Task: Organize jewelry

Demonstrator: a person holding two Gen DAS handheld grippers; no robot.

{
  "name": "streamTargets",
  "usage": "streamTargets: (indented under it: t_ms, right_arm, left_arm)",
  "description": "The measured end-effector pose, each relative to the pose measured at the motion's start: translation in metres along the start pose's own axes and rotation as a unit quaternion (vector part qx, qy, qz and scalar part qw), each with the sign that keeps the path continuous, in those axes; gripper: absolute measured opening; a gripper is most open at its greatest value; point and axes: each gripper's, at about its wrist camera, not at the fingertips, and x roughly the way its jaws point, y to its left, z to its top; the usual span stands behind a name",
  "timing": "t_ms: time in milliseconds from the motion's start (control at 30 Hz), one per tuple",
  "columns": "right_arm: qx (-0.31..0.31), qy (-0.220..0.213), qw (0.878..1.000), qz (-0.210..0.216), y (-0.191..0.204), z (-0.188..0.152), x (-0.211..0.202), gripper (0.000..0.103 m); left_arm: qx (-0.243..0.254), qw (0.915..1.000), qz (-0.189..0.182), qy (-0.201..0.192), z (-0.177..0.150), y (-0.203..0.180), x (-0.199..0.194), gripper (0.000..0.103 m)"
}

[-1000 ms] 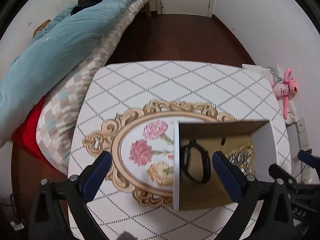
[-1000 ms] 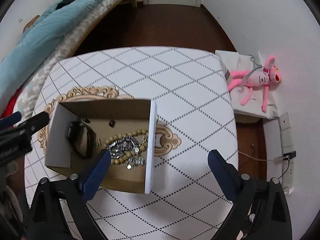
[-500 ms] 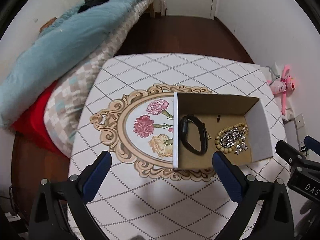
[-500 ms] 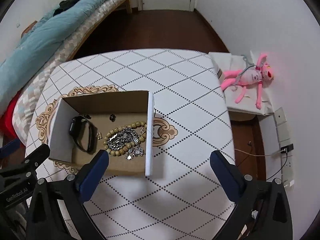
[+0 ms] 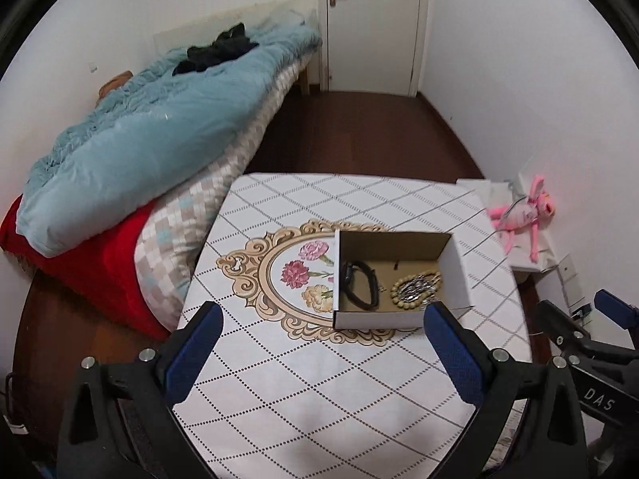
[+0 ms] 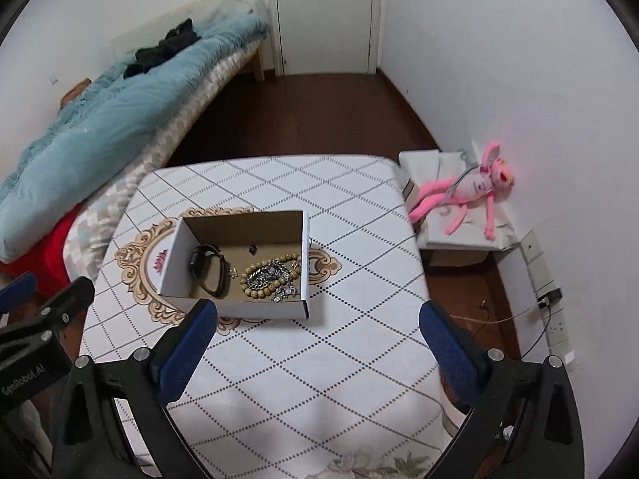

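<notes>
A white cardboard box (image 5: 455, 275) (image 6: 305, 263) stands on the table (image 5: 327, 395) (image 6: 319, 359). Inside lie a black wristband (image 5: 361, 285) (image 6: 207, 269), a wooden bead bracelet with a silver chain heap (image 5: 415, 287) (image 6: 267, 277) and a small dark piece (image 6: 252, 248). My left gripper (image 5: 319, 319) is open and empty, held back above the table's near part. My right gripper (image 6: 315, 315) is open and empty, also held back from the box.
A bed with a teal quilt (image 5: 159, 135) (image 6: 120, 119) lies left of the table. A pink plush toy (image 5: 523, 215) (image 6: 467, 195) rests on a white box by the right wall. Wall sockets and cables (image 6: 551, 299) sit at right. A door (image 6: 325, 16) is at the back.
Both grippers have pulled back and up from the box, so the box looks smaller and more of the room shows. The box and jewelry have not moved.
</notes>
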Motion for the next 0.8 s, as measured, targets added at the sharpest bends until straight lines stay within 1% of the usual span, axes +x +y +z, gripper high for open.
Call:
streamTargets:
  t_ms: [233, 467, 633, 800]
  right_arm:
    - [-0.003, -0.049, 0.999, -0.012, -0.001, -0.004, -0.064, 0.103]
    - [-0.006, -0.086, 0.996, -0.014, 0.000, -0.006, -0.110, 0.103]
    - [-0.003, -0.095, 0.995, -0.009, 0.000, -0.006, -0.127, 0.103]
    - [-0.002, -0.088, 0.996, -0.008, 0.000, -0.005, -0.128, 0.103]
  left_arm:
    - [0.000, 0.9995, -0.014, -0.028, -0.001, 0.000, -0.045, 0.103]
    - [-0.009, 0.9983, -0.018, -0.054, -0.001, 0.004, -0.078, 0.103]
    - [-0.009, 0.9982, -0.029, -0.051, -0.002, 0.005, -0.085, 0.103]
    - [-0.008, 0.9989, -0.033, -0.032, 0.000, 0.000, -0.073, 0.103]
